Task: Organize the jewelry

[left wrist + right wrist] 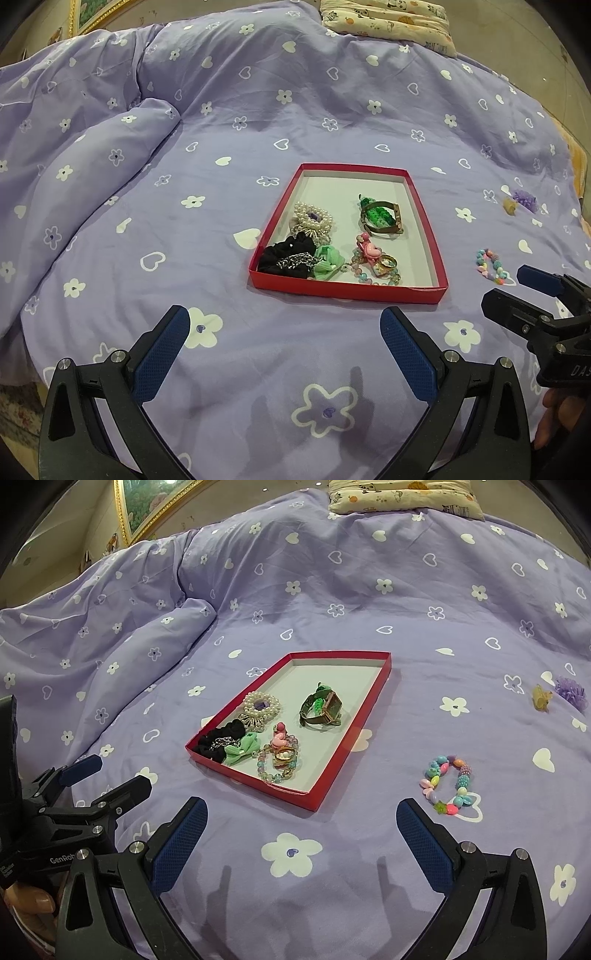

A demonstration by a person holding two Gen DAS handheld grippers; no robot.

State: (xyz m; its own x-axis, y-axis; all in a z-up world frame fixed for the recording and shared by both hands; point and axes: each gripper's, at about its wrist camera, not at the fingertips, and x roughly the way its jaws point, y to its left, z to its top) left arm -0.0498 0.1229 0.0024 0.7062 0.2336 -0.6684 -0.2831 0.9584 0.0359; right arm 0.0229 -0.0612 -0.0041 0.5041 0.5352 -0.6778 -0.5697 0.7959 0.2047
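Hovering spread wide, both tools face the red tray (334,780); left reads "GenRob"

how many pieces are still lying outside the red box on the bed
3: a pastel multicoloured bead bracelet on the quilt right of the shallow red cardboard box, a small yellow trinket farther right, and a purple frilly piece beside it.

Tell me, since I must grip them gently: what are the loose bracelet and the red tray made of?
The loose bracelet looks like glossy plastic beads: pastel colours, mixed shapes, small highlights. The red tray seems to be thin matte cardboard: sharp folded edges, pale flat inside.
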